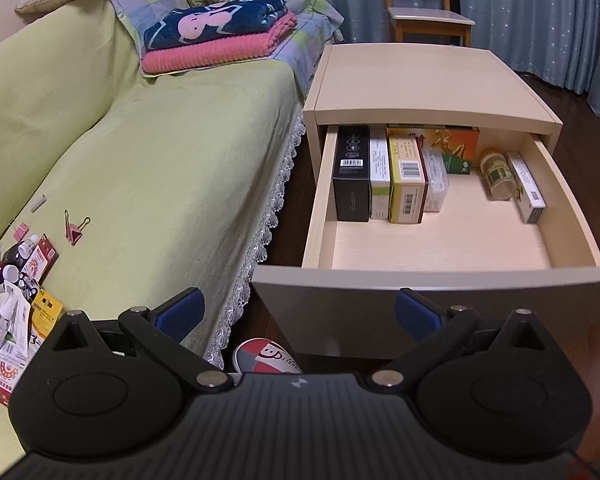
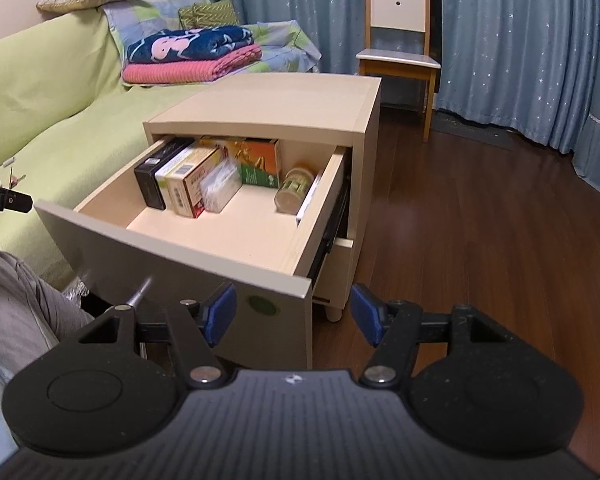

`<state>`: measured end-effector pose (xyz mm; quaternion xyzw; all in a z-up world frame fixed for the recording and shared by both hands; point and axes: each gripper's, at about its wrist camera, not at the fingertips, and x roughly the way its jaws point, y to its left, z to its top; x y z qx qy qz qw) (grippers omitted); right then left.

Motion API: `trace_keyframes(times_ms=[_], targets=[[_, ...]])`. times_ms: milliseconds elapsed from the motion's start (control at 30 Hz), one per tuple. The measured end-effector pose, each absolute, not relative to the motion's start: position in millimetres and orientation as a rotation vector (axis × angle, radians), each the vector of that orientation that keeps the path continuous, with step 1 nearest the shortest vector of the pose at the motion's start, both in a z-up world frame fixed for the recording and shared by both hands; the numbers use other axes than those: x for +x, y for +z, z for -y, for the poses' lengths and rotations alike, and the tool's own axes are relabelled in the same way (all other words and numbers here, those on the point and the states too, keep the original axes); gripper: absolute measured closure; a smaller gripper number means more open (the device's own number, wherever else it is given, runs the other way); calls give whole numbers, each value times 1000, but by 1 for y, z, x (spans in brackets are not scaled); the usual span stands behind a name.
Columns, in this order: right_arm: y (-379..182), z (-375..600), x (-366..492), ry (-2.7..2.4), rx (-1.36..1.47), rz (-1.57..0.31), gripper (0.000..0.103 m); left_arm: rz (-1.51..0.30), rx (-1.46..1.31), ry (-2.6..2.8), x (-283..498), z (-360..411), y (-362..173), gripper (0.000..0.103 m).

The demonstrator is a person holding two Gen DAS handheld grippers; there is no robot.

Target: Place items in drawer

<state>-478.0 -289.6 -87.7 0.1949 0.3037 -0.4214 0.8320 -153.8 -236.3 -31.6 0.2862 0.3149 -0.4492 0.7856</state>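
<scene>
Beside the green-covered bed [image 1: 148, 152], the drawer [image 1: 432, 236] is standing pulled out with boxes [image 1: 380, 176] inside, while loose items [image 1: 16, 292] are lying left of the empty, wide-open left tool [image 1: 298, 312], nearer than the equally empty, open right tool [image 2: 294, 314].

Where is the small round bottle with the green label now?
The bottle lies on its side in the open drawer, right part, between a green-orange box and a slim white box.

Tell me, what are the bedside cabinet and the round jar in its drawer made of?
The cabinet looks like pale wood-grain laminate board, matte, with flat banded edges. The jar lying on its side seems to be translucent plastic, with a paler lid; glass can't be excluded.
</scene>
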Motion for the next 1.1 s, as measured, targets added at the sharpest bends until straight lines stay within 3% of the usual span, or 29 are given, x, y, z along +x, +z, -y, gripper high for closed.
trace_keyframes(times_ms=[600,833,967,1100], targets=[[-119,293,-459,-880,432,-730,42,-713,714,-1096,-106,247,-77,3],[-123,300,-451,-878,421,-755,42,-724,732,-1187,-94,256,-90,10],[-127,305,-446,-890,419,-767,42,-722,751,-1223,-92,262,-95,23],[-130,309,-443,-893,419,-776,44,-734,759,-1244,-91,266,-100,26]])
